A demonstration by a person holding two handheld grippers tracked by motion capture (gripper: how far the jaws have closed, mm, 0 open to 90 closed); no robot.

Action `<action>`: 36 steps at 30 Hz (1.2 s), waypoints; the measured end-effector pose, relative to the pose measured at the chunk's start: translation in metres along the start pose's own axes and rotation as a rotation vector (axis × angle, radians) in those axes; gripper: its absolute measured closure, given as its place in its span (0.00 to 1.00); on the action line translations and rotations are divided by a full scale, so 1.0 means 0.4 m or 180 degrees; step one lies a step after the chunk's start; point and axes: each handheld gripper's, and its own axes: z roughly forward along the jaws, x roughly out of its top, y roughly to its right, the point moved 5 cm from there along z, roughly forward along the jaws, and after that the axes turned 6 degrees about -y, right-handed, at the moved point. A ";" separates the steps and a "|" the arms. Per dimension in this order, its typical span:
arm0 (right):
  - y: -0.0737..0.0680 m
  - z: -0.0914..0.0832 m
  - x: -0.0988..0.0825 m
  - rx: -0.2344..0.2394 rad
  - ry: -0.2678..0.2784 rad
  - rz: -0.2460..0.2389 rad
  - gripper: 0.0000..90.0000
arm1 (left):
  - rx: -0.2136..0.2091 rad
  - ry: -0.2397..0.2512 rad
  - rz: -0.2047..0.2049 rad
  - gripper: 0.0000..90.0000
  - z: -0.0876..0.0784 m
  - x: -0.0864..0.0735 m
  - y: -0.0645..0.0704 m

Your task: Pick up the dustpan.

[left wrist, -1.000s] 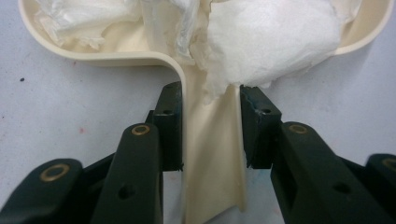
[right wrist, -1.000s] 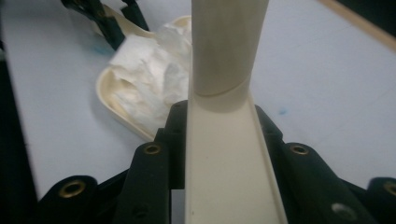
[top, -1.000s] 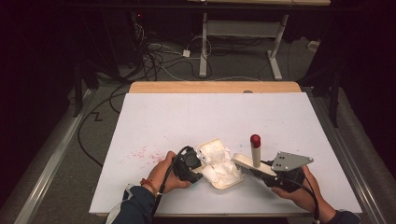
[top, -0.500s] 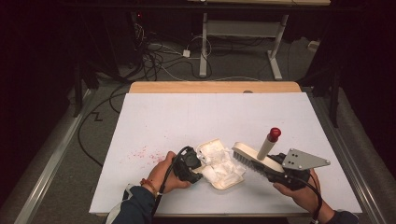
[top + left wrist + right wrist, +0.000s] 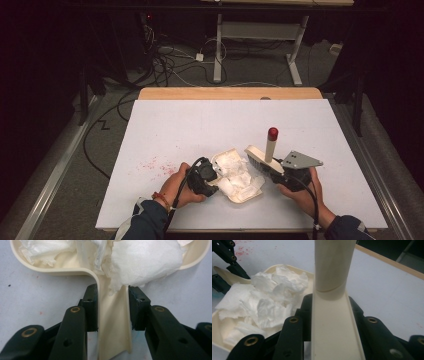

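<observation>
Dustpan sits near the front edge of the white table, heaped with crumpled paper — the left gripper is clamped on the pan's handle, one pad on each side wall. The right gripper is clamped on the flat cream back of the brush, whose red-tipped handle stands upright. The brush head lies at the pan's 3 o'clock side, bristles toward the paper.

Step in hand, as I judge it: sweeping or pressing the paper into the pan.
- Keep your left grip firm and the pan flat on the table, so that its lip does not lift when the brush pushes.
- Draw the brush low from 3 o'clock toward 9 o'clock, into the pan's deep end — short strokes, since the paper is light and will spring over the rim.
- Mind the sheet hanging over the handle by the left pads; nudge it inward.

Red specks lie on the table at the pan's 9 o'clock, well apart from it.

Hard to make out:
- The bristles are hidden in the right gripper view by the brush's own back.
- Whether the bristles touch the paper or the rim cannot be told from the high view.
- The pan's far lip is cut off in the left gripper view.
</observation>
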 end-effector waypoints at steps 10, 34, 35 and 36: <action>-0.069 0.036 0.057 0.0237 0.0213 0.0055 0.76 | -0.0001 0.0033 -0.0023 0.70 0.001 0.003 0.006; 0.030 -0.047 0.039 0.0077 0.0252 0.0194 0.76 | 0.0006 0.0063 -0.0084 0.70 -0.002 -0.015 -0.007; 0.036 -0.051 0.038 0.0089 0.0240 0.0211 0.76 | 0.0005 0.0069 -0.0092 0.70 -0.003 -0.017 -0.008; 0.041 -0.055 0.037 0.0096 0.0237 0.0227 0.76 | 0.0006 0.0076 -0.0107 0.70 -0.003 -0.018 -0.009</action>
